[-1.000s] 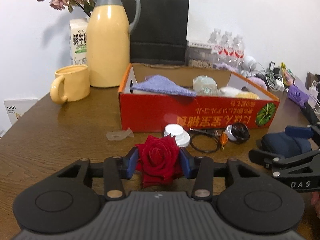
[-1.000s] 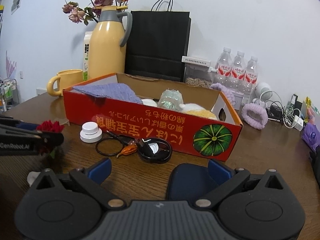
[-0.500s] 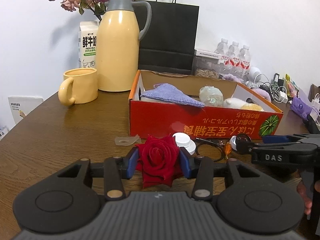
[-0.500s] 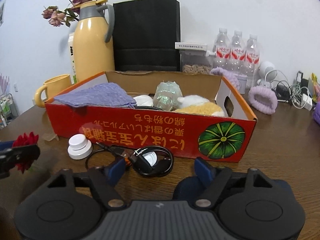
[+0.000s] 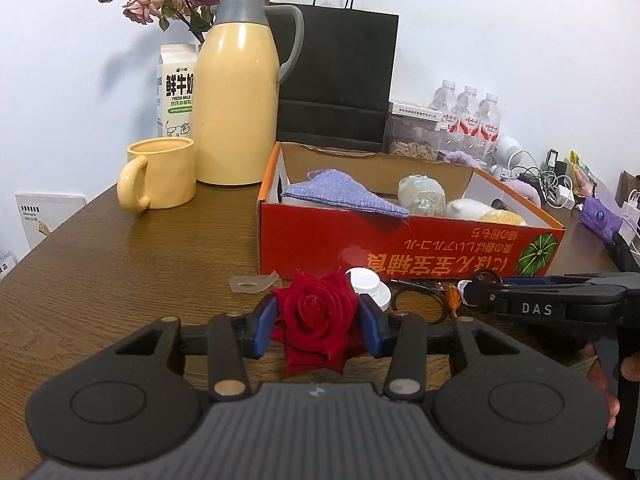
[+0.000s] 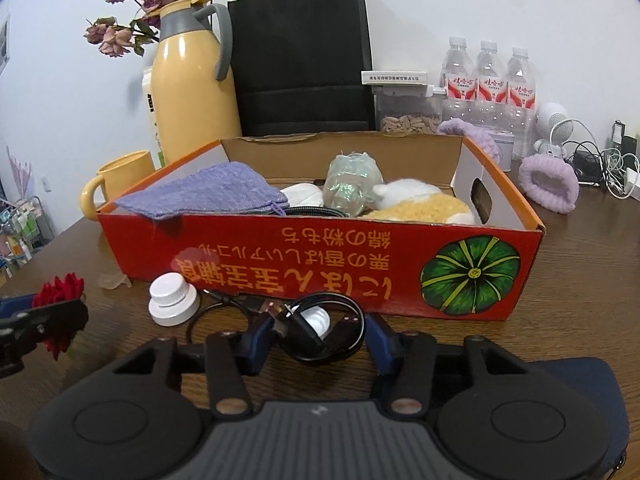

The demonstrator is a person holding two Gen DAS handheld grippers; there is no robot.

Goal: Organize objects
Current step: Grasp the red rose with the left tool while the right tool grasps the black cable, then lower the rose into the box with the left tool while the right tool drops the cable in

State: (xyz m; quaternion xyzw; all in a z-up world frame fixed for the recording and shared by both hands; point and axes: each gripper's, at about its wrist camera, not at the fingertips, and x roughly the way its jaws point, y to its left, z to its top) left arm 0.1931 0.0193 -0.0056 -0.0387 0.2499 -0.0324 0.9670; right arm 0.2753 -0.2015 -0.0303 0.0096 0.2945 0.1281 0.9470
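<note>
My left gripper is shut on a red rose low over the wooden table, in front of the red cardboard box. In the right wrist view the rose shows at the far left. My right gripper sits just before the box, its jaws closing on a black coiled cable with a white puck; both blue pads meet the coil's sides. From the left wrist view the right gripper reaches in from the right. The box holds a purple cloth, a glittery bundle and plush items.
A white cap and a clear plastic scrap lie by the box's front. A navy pouch lies under my right gripper. Behind stand a yellow mug, a thermos, a black bag, water bottles, purple scrunchies and cables.
My right gripper moved left, off the navy pouch to the black coil, and its jaws narrowed around it. The left gripper kept hold of the rose in place.
</note>
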